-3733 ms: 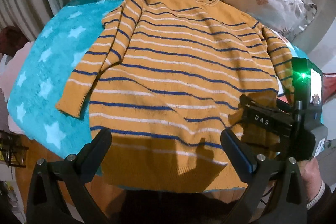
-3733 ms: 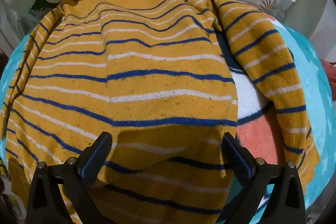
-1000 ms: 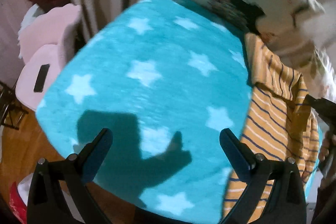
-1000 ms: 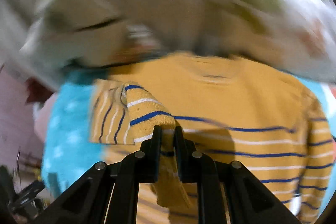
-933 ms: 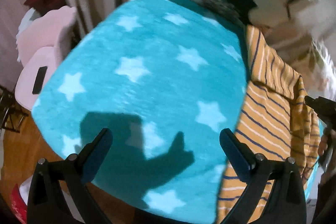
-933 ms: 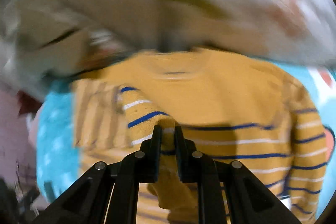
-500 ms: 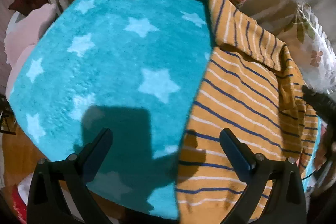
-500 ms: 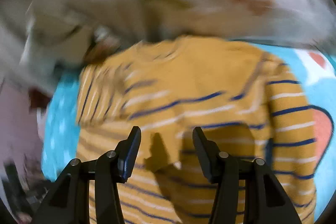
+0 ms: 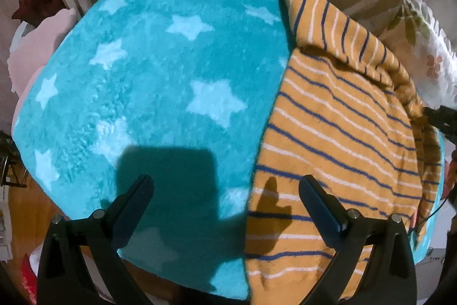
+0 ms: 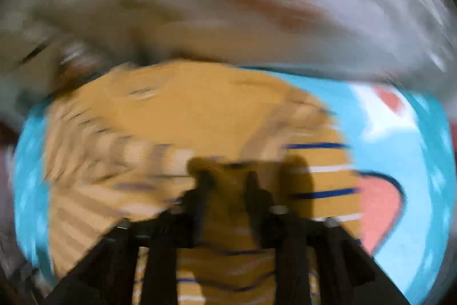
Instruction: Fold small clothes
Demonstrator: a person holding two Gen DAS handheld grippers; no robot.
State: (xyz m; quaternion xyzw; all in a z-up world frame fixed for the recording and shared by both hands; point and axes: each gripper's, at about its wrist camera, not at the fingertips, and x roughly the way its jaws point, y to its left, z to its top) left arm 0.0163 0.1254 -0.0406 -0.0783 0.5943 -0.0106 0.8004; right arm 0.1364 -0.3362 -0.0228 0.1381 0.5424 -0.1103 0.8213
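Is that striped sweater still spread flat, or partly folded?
Partly folded: the striped sweater has its sleeve laid across the body, on the star blanket.

A turquoise star-patterned blanket point(image 9: 148, 82) is spread over the surface. Floral pillows point(image 9: 422, 47) are propped along its far edge, and a pink cushion point(image 9: 37, 47) is seen beyond its left edge.

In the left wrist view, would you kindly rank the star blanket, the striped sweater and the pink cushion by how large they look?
1. Star blanket, largest.
2. Striped sweater.
3. Pink cushion, smallest; it lies farther off at the edge, so its true size is uncertain.
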